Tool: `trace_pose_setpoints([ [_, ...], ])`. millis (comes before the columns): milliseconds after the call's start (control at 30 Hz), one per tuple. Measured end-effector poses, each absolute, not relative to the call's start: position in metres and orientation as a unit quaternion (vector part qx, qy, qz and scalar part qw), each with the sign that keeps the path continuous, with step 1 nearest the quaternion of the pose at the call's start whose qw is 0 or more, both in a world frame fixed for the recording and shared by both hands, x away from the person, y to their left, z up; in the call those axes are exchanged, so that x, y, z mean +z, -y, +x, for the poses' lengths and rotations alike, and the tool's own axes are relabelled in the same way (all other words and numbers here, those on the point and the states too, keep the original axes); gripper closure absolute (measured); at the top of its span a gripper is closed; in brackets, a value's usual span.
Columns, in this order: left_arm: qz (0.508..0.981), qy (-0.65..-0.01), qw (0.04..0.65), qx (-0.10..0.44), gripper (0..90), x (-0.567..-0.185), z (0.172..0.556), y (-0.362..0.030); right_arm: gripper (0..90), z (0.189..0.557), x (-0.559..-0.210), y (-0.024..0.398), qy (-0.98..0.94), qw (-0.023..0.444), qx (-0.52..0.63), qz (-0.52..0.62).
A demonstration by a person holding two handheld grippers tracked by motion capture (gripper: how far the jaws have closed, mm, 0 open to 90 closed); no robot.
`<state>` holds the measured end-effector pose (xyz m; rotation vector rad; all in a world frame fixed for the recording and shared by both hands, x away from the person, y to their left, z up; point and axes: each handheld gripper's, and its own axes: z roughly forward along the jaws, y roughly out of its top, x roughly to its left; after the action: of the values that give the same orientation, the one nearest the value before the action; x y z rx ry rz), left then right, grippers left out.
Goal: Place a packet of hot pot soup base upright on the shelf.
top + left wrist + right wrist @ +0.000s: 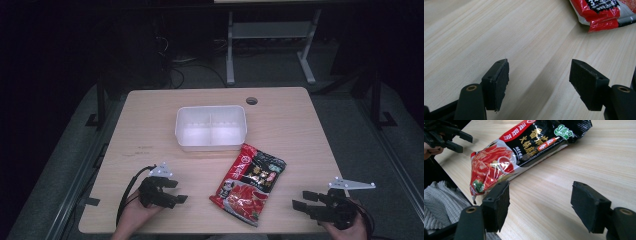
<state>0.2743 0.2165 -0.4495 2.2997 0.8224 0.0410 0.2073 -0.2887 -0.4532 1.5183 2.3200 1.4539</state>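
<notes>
A red and black food packet lies flat on the wooden table, just in front of a white plastic container. My left gripper rests at the near left, open, with bare table between its pads; the packet's corner shows beyond it. My right gripper sits at the near right, open and empty, pointing toward the packet. Its pads are wide apart over bare wood. The left gripper also appears far off in the right gripper view.
The white container has two compartments and holds nothing. A round cable hole sits near the table's far edge. A grey knitted sleeve shows below the table edge. A metal frame stands on the dark floor behind the table.
</notes>
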Motion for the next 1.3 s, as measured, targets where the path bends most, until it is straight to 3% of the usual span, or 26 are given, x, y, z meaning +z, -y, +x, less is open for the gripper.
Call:
trace_pose_setpoints([
  [300,0.887,-0.304,0.348,0.013,36.0,-0.444,0.272,-0.204,25.7,0.212,-0.455,0.286,-0.746,-0.005,0.458,0.483],
  [667,0.901,-0.263,0.345,0.005,50.1,-0.429,0.270,-0.159,23.4,0.236,-0.443,0.286,-0.751,0.006,0.452,0.482],
  [967,0.916,-0.232,0.329,-0.001,63.6,-0.419,0.276,-0.116,25.7,0.278,-0.438,0.282,-0.749,0.015,0.444,0.491],
  [1100,0.924,-0.220,0.314,-0.003,66.1,-0.418,0.278,-0.103,27.2,0.291,-0.439,0.281,-0.753,0.018,0.429,0.498],
  [1300,0.929,-0.217,0.300,-0.019,66.9,-0.429,0.281,-0.088,36.3,0.317,-0.446,0.283,-0.744,-0.001,0.423,0.517],
])
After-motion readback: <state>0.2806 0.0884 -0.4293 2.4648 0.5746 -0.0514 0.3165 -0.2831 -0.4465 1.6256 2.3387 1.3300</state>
